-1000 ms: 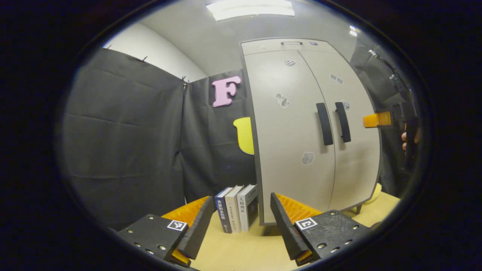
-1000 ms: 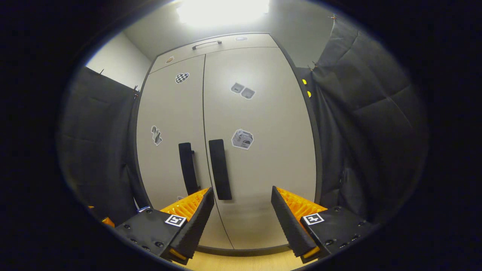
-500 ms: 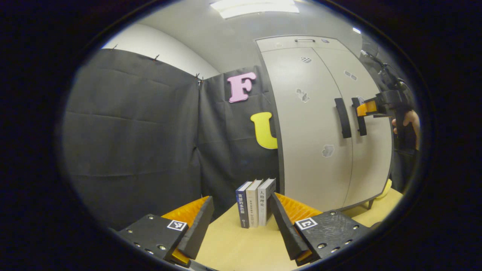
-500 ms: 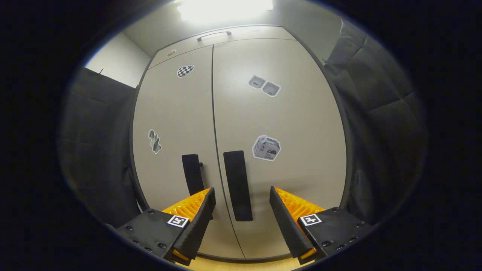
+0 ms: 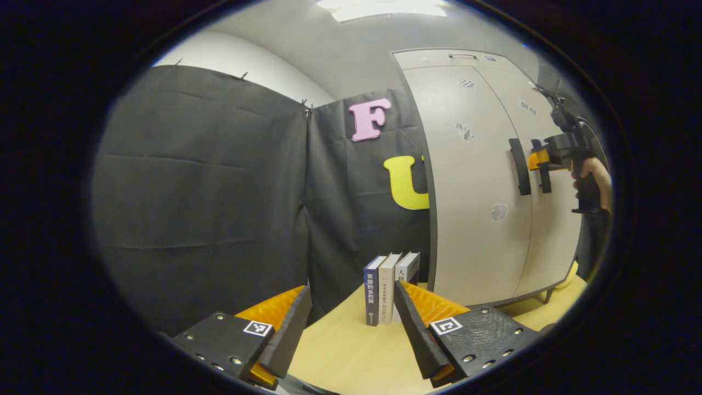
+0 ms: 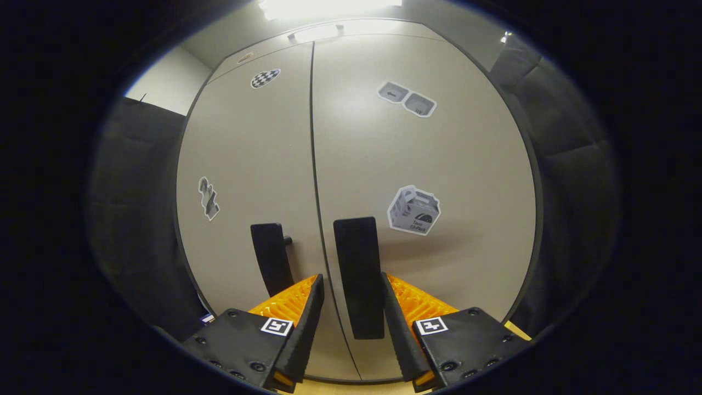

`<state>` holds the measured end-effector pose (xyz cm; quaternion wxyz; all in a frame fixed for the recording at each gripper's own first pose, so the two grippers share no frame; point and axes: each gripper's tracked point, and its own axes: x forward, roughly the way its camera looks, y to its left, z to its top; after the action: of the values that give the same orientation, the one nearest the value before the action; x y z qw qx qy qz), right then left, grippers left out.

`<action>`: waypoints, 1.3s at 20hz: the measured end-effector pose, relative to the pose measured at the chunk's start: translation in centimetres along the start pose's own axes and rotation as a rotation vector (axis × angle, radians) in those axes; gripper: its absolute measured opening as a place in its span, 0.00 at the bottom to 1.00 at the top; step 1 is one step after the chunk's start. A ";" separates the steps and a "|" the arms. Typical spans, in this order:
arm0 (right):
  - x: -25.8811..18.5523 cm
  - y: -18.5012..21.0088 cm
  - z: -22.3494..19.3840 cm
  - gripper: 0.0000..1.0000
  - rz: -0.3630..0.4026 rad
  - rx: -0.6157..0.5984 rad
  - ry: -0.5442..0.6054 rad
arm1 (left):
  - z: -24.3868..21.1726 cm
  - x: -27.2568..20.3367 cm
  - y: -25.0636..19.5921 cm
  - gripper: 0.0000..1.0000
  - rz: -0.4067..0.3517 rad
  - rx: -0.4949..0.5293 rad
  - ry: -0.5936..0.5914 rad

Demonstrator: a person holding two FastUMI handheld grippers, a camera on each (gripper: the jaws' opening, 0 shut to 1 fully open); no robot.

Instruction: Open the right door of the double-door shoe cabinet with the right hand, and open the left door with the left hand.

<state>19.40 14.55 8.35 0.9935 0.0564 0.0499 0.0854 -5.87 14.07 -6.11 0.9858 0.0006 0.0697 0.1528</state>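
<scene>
In the right gripper view, the right gripper [image 6: 351, 323] sits closest, its two black fingers with orange ribbed backs standing one on each side of the right door's black handle [image 6: 359, 274]; the handle runs down between them, the left finger [image 6: 304, 329] close beside its edge and the right finger [image 6: 397, 326] at or just off its other edge — whether either pad actually presses on the handle cannot be told. Just to the left, across the dark seam between the doors, is the left door's black handle [image 6: 270, 258], free of any contact. Both doors of the beige shoe cabinet [image 6: 466, 164] lie flush and closed, with stickers on them: a box-shaped one [image 6: 414, 210] beside the right handle, a checkered one [image 6: 264, 78] high on the left door. In the left gripper view, the left gripper [image 5: 351, 329] hangs with its jaws wide apart and nothing between them, above a light wooden tabletop [image 5: 351, 356]. Beyond its fingers three books [image 5: 390, 295] stand upright, just beside the cabinet's left side. Farther off to the right, the right gripper [image 5: 540, 159] appears at the door handles, held by a hand [image 5: 595, 175] — well apart from the left gripper.
</scene>
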 end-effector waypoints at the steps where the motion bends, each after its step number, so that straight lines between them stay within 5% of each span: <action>1: 0.3 0.0 -0.3 0.67 -0.003 0.006 0.019 | 0.0 0.0 0.2 0.89 0.003 -0.004 0.002; 3: 0.7 -0.6 -1.0 0.67 -0.031 -0.002 0.053 | -0.2 -0.1 0.6 0.89 0.005 -0.013 0.004; 6: 0.7 -1.2 -0.7 0.38 -0.053 -0.017 0.029 | -0.4 -0.2 0.6 0.89 0.002 -0.025 0.004; 9: 0.5 -1.2 -1.1 0.27 -0.039 -0.050 0.072 | -0.8 -0.1 0.6 0.89 -0.009 -0.034 0.016; 10: 0.6 -1.1 -1.2 0.12 -0.026 -0.053 0.085 | -0.7 -0.1 0.4 0.89 -0.014 -0.039 0.014; 26: -7.5 -2.7 -1.2 0.15 0.129 -0.035 0.151 | 1.9 -0.8 -7.8 0.89 -0.204 -0.011 -0.042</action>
<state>12.37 10.69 7.47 0.9802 0.0356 0.1195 0.1539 -3.98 6.39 -4.26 0.9975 -0.0087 0.0476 0.0522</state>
